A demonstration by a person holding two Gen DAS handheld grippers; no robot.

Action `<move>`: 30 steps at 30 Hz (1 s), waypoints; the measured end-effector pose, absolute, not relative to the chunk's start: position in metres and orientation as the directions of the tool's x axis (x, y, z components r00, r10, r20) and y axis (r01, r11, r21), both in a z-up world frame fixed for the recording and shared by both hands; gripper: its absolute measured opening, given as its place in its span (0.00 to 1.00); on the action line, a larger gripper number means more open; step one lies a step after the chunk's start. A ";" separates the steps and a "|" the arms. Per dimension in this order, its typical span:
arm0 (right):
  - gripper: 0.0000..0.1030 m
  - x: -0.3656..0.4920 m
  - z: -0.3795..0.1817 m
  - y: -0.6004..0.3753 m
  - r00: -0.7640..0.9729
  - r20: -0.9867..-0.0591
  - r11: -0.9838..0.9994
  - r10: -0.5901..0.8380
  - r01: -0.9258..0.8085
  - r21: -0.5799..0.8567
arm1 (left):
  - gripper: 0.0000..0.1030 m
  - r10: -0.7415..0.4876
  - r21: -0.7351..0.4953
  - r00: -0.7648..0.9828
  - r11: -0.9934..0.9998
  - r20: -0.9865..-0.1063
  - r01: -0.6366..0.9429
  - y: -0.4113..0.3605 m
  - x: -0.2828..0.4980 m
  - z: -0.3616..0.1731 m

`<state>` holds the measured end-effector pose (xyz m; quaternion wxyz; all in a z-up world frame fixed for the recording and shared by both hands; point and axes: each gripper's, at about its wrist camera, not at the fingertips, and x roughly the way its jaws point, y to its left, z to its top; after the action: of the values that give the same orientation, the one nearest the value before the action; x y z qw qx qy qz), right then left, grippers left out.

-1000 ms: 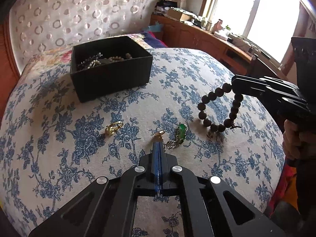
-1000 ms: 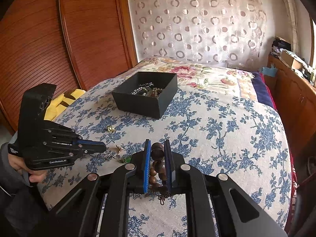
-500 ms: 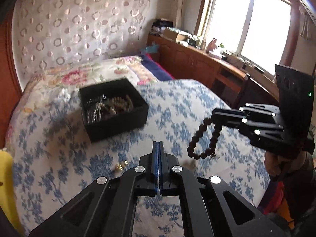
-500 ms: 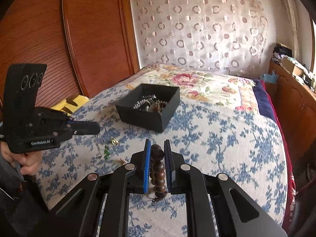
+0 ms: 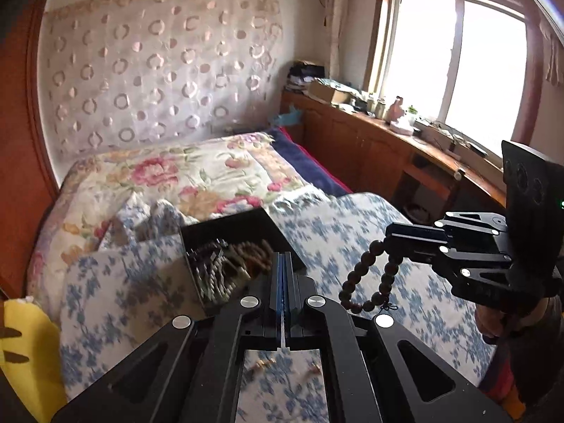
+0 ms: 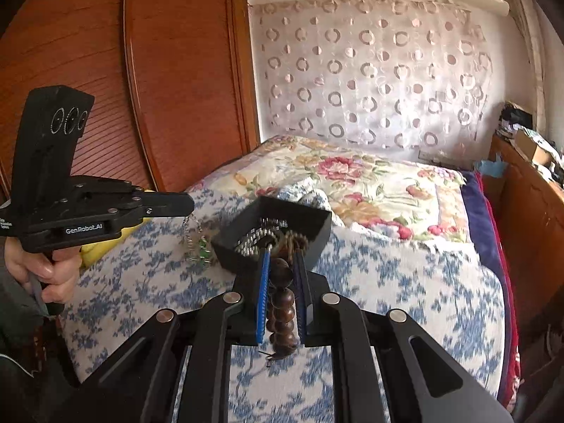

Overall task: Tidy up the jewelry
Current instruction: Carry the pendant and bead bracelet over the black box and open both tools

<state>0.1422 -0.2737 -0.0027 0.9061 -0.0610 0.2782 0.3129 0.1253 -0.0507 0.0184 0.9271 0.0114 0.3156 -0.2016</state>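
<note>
Your right gripper (image 6: 281, 275), lower centre of its view: fingers clamped on a dark bead bracelet (image 6: 281, 296). Your left gripper (image 6: 188, 204), at the left edge, marked "GenRobot.AI": fingers pinched on a silver chain with green stone (image 6: 195, 243). Black jewelry box (image 6: 319, 224) on the bed (image 6: 405, 282), frame centre.

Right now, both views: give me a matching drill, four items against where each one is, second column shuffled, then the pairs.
Items
1. bead bracelet
2. silver chain
3. black box
4. small gold pieces

Places
A. sitting on the bedspread, jewelry inside
B. dangling from the shut left tongs
C. clamped in the right tongs, loop hanging below
D. lying loose on the bedspread, seen under the left tongs

Pairs: 1-C, 2-B, 3-A, 4-D
</note>
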 end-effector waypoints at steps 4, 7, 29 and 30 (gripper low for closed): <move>0.14 0.159 0.010 -0.263 0.654 -0.526 0.786 0.543 -0.616 0.046 | 0.00 -0.352 -0.105 0.734 0.926 -0.581 0.362 -0.045 0.141 0.024; 0.14 0.172 0.017 -0.255 0.656 -0.516 0.778 0.550 -0.627 0.031 | 0.00 -0.344 -0.106 0.737 0.931 -0.582 0.351 -0.042 0.154 0.025; 0.15 0.240 -0.030 -0.205 0.538 -0.624 0.738 0.567 -0.667 0.096 | 0.00 -0.289 -0.117 0.725 0.953 -0.626 0.280 -0.021 0.213 0.002; 0.15 0.240 -0.031 -0.205 0.536 -0.625 0.738 0.567 -0.668 0.098 | 0.00 -0.290 -0.117 0.724 0.953 -0.625 0.281 -0.021 0.213 0.002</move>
<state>0.2400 -0.2045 -0.0308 0.8730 -0.0765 0.3271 0.3537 0.2130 -0.0212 0.0023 0.9285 -0.0070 0.3379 -0.1536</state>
